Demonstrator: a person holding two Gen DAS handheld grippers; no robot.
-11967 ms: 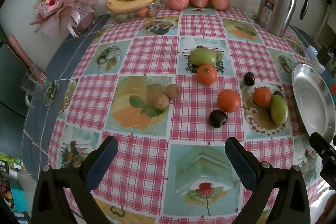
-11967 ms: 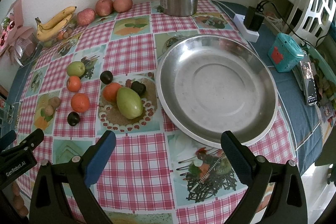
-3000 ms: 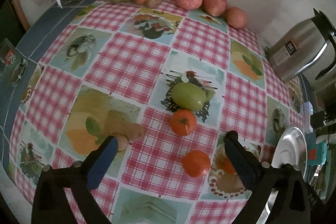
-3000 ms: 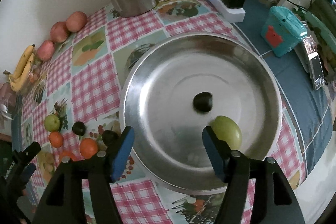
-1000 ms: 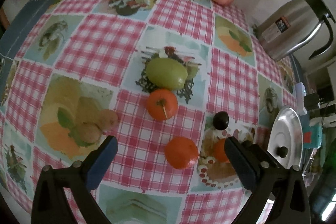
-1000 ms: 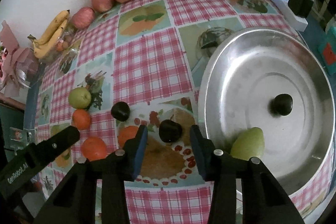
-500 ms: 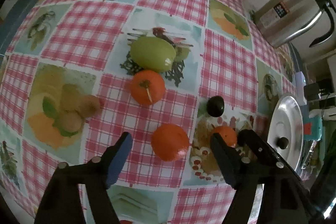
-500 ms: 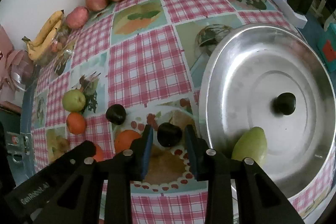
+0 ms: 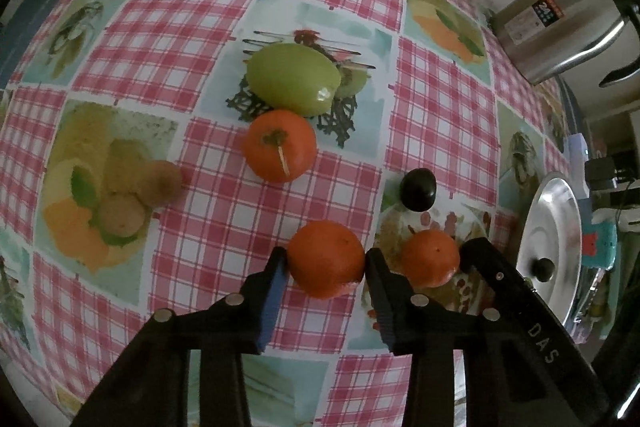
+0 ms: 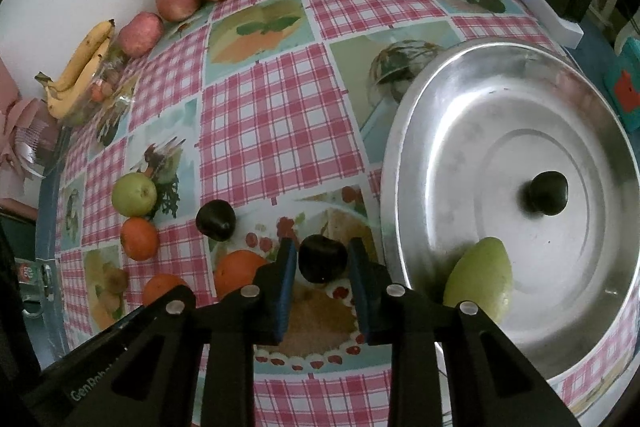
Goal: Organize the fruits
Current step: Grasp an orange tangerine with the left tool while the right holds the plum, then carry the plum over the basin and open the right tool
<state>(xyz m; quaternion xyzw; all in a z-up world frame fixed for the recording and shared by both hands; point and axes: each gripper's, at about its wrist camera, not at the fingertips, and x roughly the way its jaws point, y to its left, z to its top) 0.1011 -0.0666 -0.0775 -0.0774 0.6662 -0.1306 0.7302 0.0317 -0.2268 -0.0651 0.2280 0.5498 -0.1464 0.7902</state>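
Since half a second ago both grippers have narrowed and dropped onto fruit: our left gripper (image 9: 325,263), wide around the orange then, now has its pads touching both sides of the near orange (image 9: 326,257) at lower centre of the left view. Our right gripper (image 10: 322,261) has drawn in on the dark plum (image 10: 323,258) at lower centre of the right view, pads against its flanks or nearly so. Both fruits appear to sit on the counter (image 10: 276,119), so we judge the step to be closing the grasp before lifting.

To do it well, we should finish squeezing gently, since a plum bruises and a round orange can squirt forward out of flat pads. We want the pads on the widest girth of each fruit, and we should lift straight up. The left gripper has a second orange (image 9: 430,257) just beside its right finger, and the right gripper's own body sits close behind that one, so the two tools could knock together if we swing early.

Neither held fruit has a real long axis; both are near round, and we cannot see a stem end on either. The green mango (image 10: 480,277) already lying in the steel plate (image 10: 404,131) at lower right does have one: it runs up and right across the frame, narrow tip uppermost. Another plum (image 10: 546,193) rests near the plate's middle, so we should set ours down clear of both.
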